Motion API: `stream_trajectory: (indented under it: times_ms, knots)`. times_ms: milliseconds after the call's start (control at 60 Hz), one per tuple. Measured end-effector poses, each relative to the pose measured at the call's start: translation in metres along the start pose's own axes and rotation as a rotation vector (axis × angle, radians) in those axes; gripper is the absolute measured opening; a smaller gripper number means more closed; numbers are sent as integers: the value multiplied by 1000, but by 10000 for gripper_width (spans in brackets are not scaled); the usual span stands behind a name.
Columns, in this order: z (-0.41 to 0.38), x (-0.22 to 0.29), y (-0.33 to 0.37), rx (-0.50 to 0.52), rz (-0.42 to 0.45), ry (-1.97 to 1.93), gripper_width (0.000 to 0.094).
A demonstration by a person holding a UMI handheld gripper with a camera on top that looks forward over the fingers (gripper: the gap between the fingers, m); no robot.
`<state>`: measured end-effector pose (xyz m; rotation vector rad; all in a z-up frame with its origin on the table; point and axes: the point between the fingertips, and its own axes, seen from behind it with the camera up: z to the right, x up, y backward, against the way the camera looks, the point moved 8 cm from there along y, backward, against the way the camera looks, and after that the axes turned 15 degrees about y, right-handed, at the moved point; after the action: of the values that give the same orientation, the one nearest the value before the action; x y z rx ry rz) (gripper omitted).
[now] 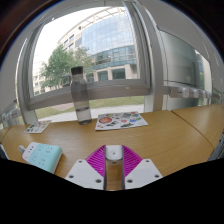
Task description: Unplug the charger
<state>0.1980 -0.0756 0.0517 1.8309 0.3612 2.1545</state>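
Wooden counter (150,128) under a large window (100,45), with a glass office building and green trees outside. Standing in the upper middle of the frame: a clear bottle (80,97), upright near the window sill. Just right of the bottle, lying flat: a colourful printed sheet or booklet (121,121). At the left middle of the frame, some small white item (38,127), too small to identify. At the lower left, close to the fingers: a pale green and white box (42,155), tilted, with small print on it.

At the bottom centre: the gripper (114,166), with magenta pads (97,160) on the inner faces. Between the fingers, a small white block with a grey top, most likely the charger (114,153). Seems held by both pads, with no clear gap on either side, so fingers closed on the charger as far as can be judged. No socket and no cable visible around it.

About progress: grasp probably done. Cannot tell whether the charger sits in an outlet or is already free, because the part below the fingers is hidden. If plugged, remaining step: a straight pull away from the socket, without twisting.
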Motion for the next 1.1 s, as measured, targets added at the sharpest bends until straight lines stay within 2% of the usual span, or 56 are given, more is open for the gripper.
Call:
stream_trajectory:
  times_ms: [183, 317, 433, 567, 700, 783, 1100]
  knots:
    - [-3, -8, -3, 23, 17, 4, 257]
    - [-3, -11, 0, 5, -12, -12, 493]
    - [-4, 6, 15, -13, 9, -20, 562]
    - [-11, 49, 58, -26, 101, -19, 696]
    - [-23, 81, 112, -53, 171, -16, 763]
    - [-40, 83, 143, -56, 172, -16, 766]
    - [-112, 27, 207, -37, 16, 57, 773]
